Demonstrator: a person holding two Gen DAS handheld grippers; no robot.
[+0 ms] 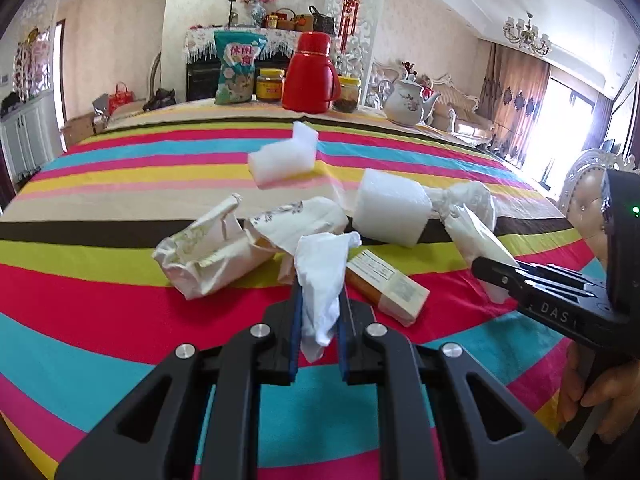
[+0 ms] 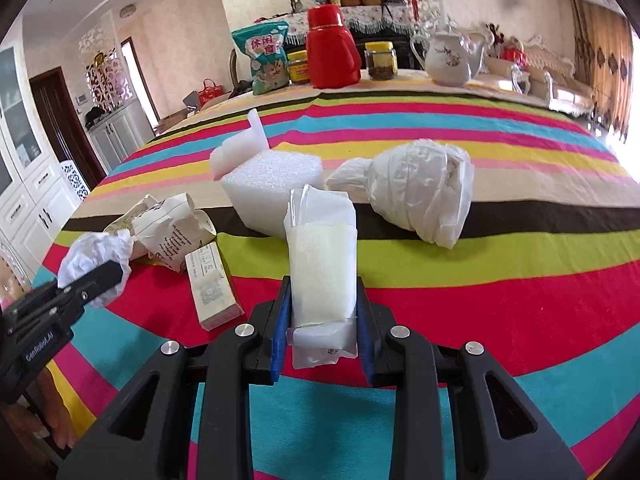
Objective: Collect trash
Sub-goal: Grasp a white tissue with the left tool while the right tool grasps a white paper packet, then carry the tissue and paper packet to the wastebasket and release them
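My left gripper [image 1: 320,300] is shut on a crumpled white tissue [image 1: 322,276], lifted a little over the striped tablecloth [image 1: 120,320]; from the right wrist view the same tissue [image 2: 94,254] shows at the left gripper's tips [image 2: 106,274]. My right gripper [image 2: 323,292] is shut on a flat clear packet with white filling [image 2: 322,264], also seen in the left wrist view [image 1: 480,240]. On the cloth lie a crumpled paper wrapper [image 1: 208,248], a small orange-and-white box [image 1: 386,282], a white foam block [image 1: 390,212], folded foam sheet [image 1: 284,158] and a knotted white plastic bag [image 2: 420,196].
At the table's far edge stand a teal snack bag [image 1: 236,68], a red thermos jug [image 1: 310,74], two yellow-lidded jars [image 1: 270,85] and a white teapot [image 1: 408,102]. A person's hand [image 1: 592,388] holds the right gripper's handle. White cabinets [image 2: 32,200] stand to the left.
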